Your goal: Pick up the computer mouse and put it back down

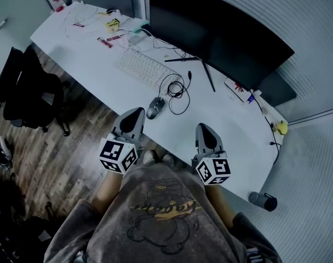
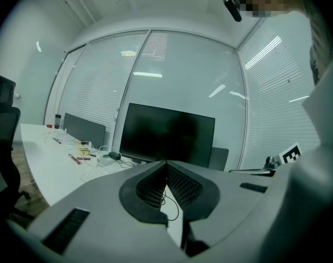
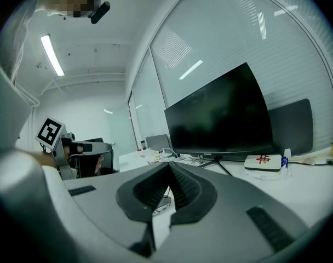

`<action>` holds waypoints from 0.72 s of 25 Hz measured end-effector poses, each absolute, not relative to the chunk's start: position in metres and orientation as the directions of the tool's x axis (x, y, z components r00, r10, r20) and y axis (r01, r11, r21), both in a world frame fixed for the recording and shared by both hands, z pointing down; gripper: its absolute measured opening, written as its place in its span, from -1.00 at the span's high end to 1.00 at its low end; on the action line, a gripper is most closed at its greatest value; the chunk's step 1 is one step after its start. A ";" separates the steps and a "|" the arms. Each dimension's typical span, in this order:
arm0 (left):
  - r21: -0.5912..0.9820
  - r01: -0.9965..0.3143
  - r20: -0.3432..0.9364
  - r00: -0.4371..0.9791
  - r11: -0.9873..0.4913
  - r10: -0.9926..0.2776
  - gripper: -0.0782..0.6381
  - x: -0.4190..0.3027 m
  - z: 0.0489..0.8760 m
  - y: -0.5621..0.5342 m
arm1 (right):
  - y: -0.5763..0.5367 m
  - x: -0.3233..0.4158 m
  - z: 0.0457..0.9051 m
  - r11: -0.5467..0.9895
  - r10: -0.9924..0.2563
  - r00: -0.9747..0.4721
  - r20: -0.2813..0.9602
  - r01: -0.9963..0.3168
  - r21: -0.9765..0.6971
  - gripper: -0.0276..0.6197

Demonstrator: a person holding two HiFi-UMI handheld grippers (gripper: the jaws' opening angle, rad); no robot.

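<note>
Mouse (image 1: 155,107) lies near the front edge of the surface (image 1: 227,119), just beside the tip of my left tongs (image 1: 137,113), slightly ahead and to their right. Its long axis slants away toward its cable (image 1: 177,89). My right tongs (image 1: 204,127) sit well apart from it. My 2 tongs are closed and empty, so I judge the left must open first.

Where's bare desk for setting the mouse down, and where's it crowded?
Widest bare patch: desk right of the cable loop, before the monitor stand. Another strip: the edge beside the keyboard. Crowded: small items at the far end.
</note>
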State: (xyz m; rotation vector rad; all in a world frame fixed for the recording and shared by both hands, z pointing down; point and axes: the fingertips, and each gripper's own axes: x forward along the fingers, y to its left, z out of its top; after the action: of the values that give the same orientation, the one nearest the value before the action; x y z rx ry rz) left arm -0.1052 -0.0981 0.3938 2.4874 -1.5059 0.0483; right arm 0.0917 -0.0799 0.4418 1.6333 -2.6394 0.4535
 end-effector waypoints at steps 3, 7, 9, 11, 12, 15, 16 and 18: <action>0.186 -0.872 0.149 0.480 -0.453 -0.864 0.76 -0.111 0.399 -0.100 | -0.082 0.083 0.442 0.403 -0.883 -0.444 0.150 -0.883 -0.241 0.90; 0.176 -0.867 0.155 0.492 -0.466 -0.857 0.76 -0.114 0.403 -0.101 | -0.081 0.072 0.440 0.404 -0.884 -0.443 0.151 -0.885 -0.231 0.90; 0.173 -0.861 0.154 0.503 -0.478 -0.850 0.76 -0.115 0.403 -0.103 | -0.083 0.069 0.440 0.402 -0.885 -0.440 0.151 -0.887 -0.229 0.90; 0.168 -0.858 0.157 0.510 -0.486 -0.846 0.76 -0.117 0.403 -0.107 | -0.086 0.065 0.439 0.400 -0.886 -0.439 0.150 -0.887 -0.229 0.90; 0.167 -0.857 0.160 0.512 -0.488 -0.844 0.76 -0.118 0.405 -0.109 | -0.087 0.064 0.440 0.399 -0.886 -0.438 0.151 -0.888 -0.229 0.90; 0.172 -0.852 0.168 0.519 -0.494 -0.838 0.76 -0.117 0.408 -0.116 | -0.093 0.065 0.440 0.393 -0.889 -0.432 0.151 -0.890 -0.233 0.90; 0.175 -0.850 0.169 0.523 -0.497 -0.835 0.76 -0.117 0.408 -0.118 | -0.095 0.065 0.440 0.392 -0.890 -0.431 0.151 -0.890 -0.233 0.90; 0.181 -0.847 0.171 0.528 -0.500 -0.832 0.75 -0.117 0.409 -0.122 | -0.097 0.065 0.440 0.391 -0.890 -0.430 0.154 -0.891 -0.230 0.90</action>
State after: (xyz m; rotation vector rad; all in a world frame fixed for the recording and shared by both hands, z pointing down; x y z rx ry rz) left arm -0.1166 -0.1218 0.4089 2.5268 -1.4154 0.0900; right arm 0.0651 -0.0975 0.4404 1.6749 -2.6151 0.4382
